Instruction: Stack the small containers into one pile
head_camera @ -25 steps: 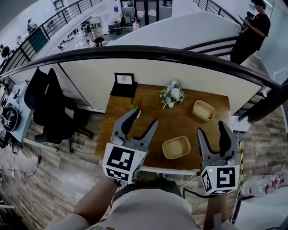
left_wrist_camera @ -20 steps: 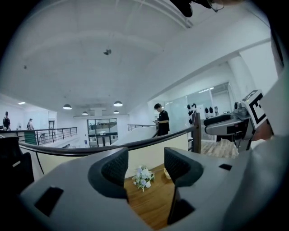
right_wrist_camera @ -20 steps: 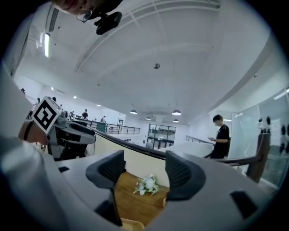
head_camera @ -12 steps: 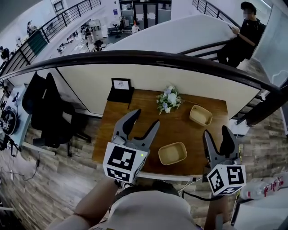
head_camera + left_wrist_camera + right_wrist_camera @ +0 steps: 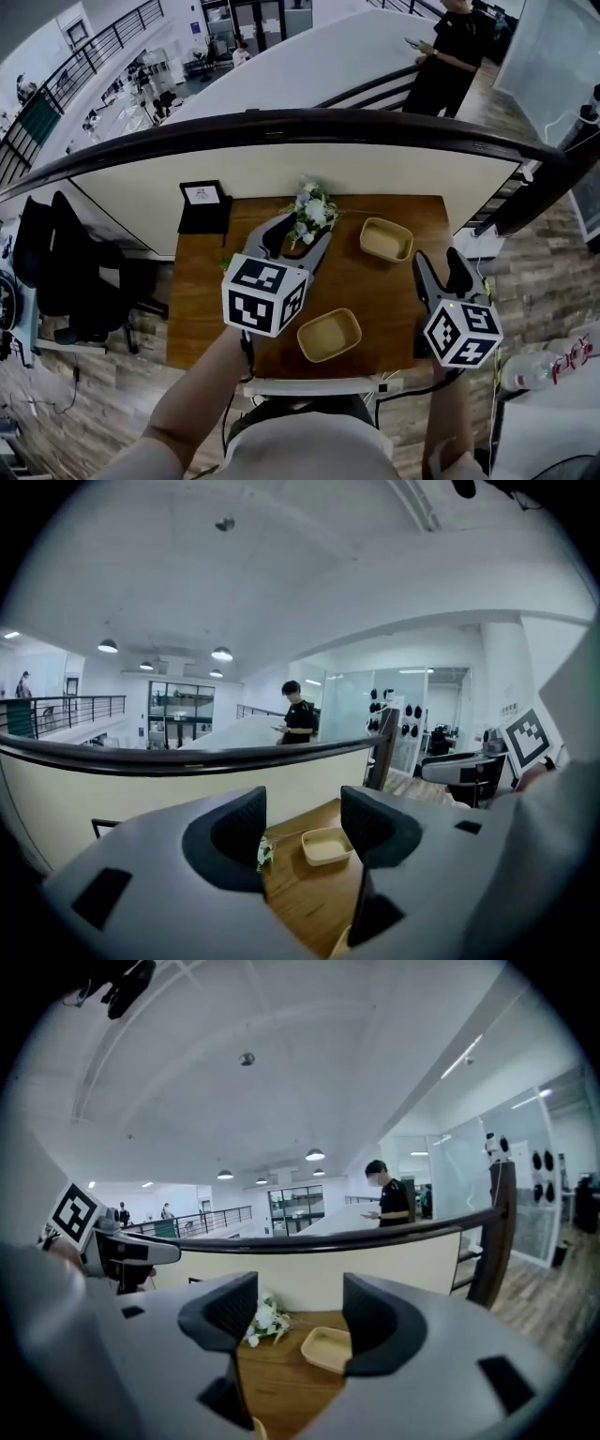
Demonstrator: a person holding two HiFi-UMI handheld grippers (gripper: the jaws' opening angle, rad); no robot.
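My left gripper (image 5: 298, 236) and right gripper (image 5: 439, 260) both stood open and empty above the table (image 5: 199, 300). The far container (image 5: 385, 239) lay ahead of both jaw pairs, untouched. The near container (image 5: 329, 335) lay below, between the grippers.

Grey left claw (image 5: 300, 232) and right claw (image 5: 439, 259), black pads (image 5: 234, 832), white black-patterned marker cubes (image 5: 265, 295), pale top (image 5: 309, 455)
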